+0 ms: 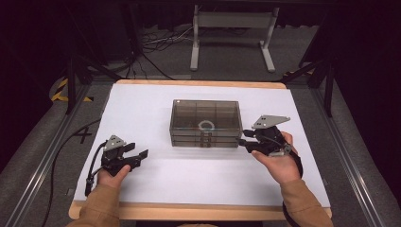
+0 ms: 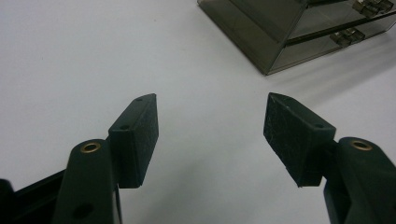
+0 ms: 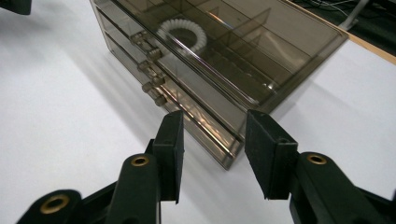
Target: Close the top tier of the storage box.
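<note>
Smoked clear drawer box (image 1: 205,124) sits mid desk (image 1: 142,109), three stacked drawers, small pull handles (image 3: 148,45) on the front face in a column. White coiled ring (image 1: 206,125) lies inside the top drawer, middle front compartment, seen through the lid. Right gripper (image 1: 245,142) is held by the right hand (image 1: 280,163) just beside the box's front right corner; jaws released, standing wide, nothing between them. In the right gripper view the box's near lower corner sits just ahead of the gap between the two jaws, close to the tips but apart from them, and the handles are up and left of the left jaw, coiled ring farther on beyond them. Left gripper (image 1: 141,155) is in the left hand (image 1: 113,176), well apart from the box, low on the desk out to the box's front left; jaws released and wide, bare white desk between them. In the left gripper view the box's corner shows up and right of the right jaw, well clear of it, two drawer handles visible at the far edge. Grey three-cornered plate tops each gripper.
</note>
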`<state>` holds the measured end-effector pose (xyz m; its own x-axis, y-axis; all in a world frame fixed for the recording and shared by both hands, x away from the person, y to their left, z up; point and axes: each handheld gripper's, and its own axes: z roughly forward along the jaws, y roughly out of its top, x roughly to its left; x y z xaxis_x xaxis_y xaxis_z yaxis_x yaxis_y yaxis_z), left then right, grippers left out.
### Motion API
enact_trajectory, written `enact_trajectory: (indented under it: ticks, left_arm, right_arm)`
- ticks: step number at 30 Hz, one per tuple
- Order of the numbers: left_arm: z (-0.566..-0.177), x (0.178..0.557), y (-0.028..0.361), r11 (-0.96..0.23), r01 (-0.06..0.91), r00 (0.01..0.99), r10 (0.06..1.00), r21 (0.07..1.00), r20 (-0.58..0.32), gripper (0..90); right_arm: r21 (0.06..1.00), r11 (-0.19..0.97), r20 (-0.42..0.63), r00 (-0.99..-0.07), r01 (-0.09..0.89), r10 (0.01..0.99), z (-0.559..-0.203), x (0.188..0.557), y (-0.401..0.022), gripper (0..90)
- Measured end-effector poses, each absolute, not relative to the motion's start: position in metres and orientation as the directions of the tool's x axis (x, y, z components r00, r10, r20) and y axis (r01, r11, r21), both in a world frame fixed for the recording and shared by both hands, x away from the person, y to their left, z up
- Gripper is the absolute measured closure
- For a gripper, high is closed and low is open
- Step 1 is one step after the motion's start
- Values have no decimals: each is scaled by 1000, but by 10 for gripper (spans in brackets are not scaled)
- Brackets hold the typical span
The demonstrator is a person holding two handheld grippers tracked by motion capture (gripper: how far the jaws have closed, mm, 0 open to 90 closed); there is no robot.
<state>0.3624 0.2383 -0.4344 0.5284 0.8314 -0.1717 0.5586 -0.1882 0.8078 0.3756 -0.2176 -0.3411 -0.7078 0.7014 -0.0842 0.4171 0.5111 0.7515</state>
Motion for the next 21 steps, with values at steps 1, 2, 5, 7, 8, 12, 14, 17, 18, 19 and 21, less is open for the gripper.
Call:
enact_trajectory:
  ticks: [1,2,5,7,8,12,14,17,18,19,21]
  left_arm:
    - [-434,362,239,-186,559,527,832,808,-173,363]
    - [-434,362,239,-186,559,527,832,808,-173,363]
    - [-434,363,240,-179,562,523,833,808,-179,363]
    - [-434,362,240,-179,561,523,833,808,-179,363]
    - [-434,362,240,-178,561,523,833,809,-179,363]
    - [-434,362,240,-180,561,523,833,808,-178,363]
    - [-434,362,240,-180,563,522,834,807,-179,363]
    - [-434,362,240,-178,563,519,836,807,-179,363]
    - [-435,363,240,-180,564,520,835,806,-177,363]
    - [-435,363,240,-181,564,521,835,806,-177,363]
    - [-434,362,239,-184,564,521,836,805,-174,363]
  right_arm:
    - [752,511,-84,-708,417,701,-341,376,-218,586]
    - [752,511,-84,-708,417,701,-341,376,-218,586]
    - [753,497,-77,-692,431,718,-343,374,-232,572]
    - [753,493,-76,-688,435,722,-345,374,-235,571]
    - [757,480,-65,-679,444,731,-348,373,-242,570]
    - [764,455,-45,-665,458,746,-356,372,-252,571]
    - [760,444,-34,-653,475,757,-365,372,-259,570]
    - [745,452,-41,-643,490,765,-373,371,-265,569]
    - [745,449,-39,-640,494,768,-375,370,-267,568]
    - [745,444,-36,-635,497,772,-377,370,-269,568]
    - [744,440,-34,-629,503,777,-381,369,-271,567]
